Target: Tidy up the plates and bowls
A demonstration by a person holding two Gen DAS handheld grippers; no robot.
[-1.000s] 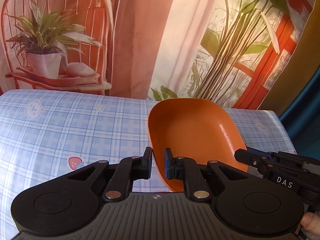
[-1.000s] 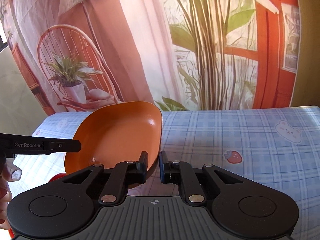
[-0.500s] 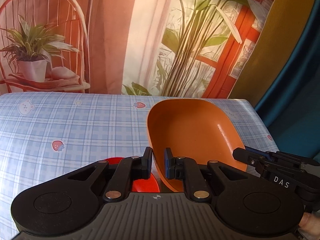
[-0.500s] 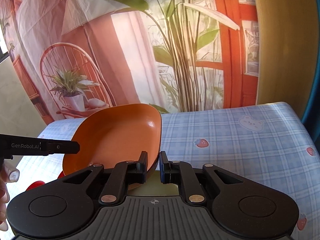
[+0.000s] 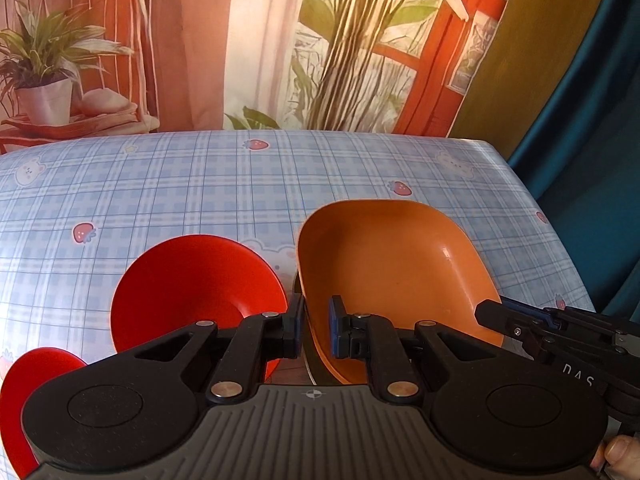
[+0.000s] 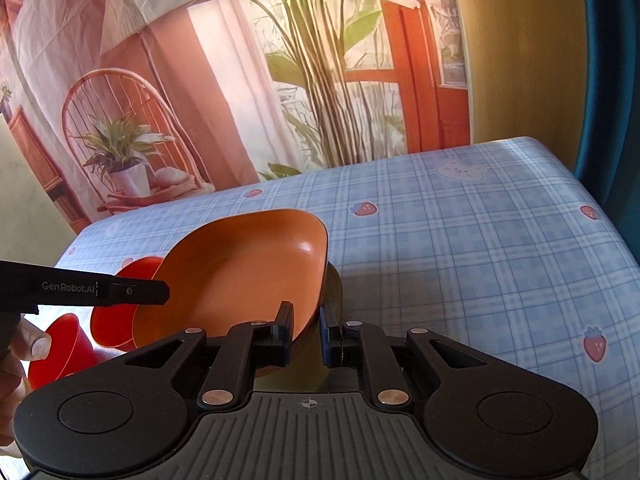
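An orange squarish bowl (image 5: 396, 276) is held between both grippers, low over the checked tablecloth. My left gripper (image 5: 314, 330) is shut on its left rim. My right gripper (image 6: 306, 332) is shut on its right rim; the bowl also shows in the right wrist view (image 6: 236, 276). A dark round dish (image 6: 334, 286) lies directly under the bowl. A red bowl (image 5: 192, 288) stands just left of the orange one. A smaller red cup (image 5: 24, 392) stands at the near left.
The blue checked tablecloth (image 5: 200, 184) covers the table, whose right edge (image 5: 560, 248) drops off beside a teal curtain. A printed backdrop with a chair and plants hangs behind the far edge.
Both grippers have carried the orange bowl down and toward the near side of the table. The red bowl, the red cup and the dark dish have come into view.
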